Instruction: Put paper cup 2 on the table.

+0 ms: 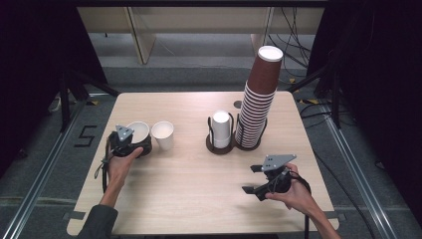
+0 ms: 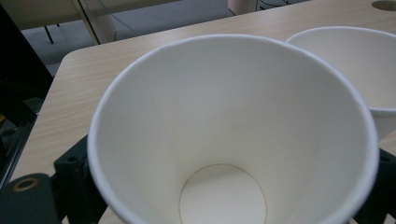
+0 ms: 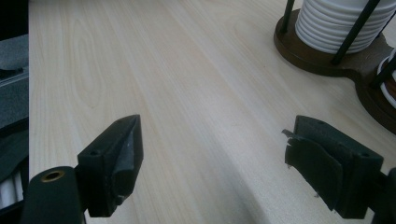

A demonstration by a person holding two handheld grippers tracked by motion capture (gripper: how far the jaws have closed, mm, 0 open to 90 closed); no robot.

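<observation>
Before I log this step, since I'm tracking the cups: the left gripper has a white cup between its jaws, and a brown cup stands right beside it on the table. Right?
Not quite. The cup beside it is white, not brown, as the high view shows. The rest stands: the left gripper has a white cup between its jaws, standing on the table.

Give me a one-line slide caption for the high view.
Left gripper brackets an upright white cup beside a second cup; right gripper waits open near the cup holder.

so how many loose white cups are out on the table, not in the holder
2: one cup between the left gripper's jaws at the table's left, the second cup standing just right of it. Others stay stacked in the holder.
</observation>
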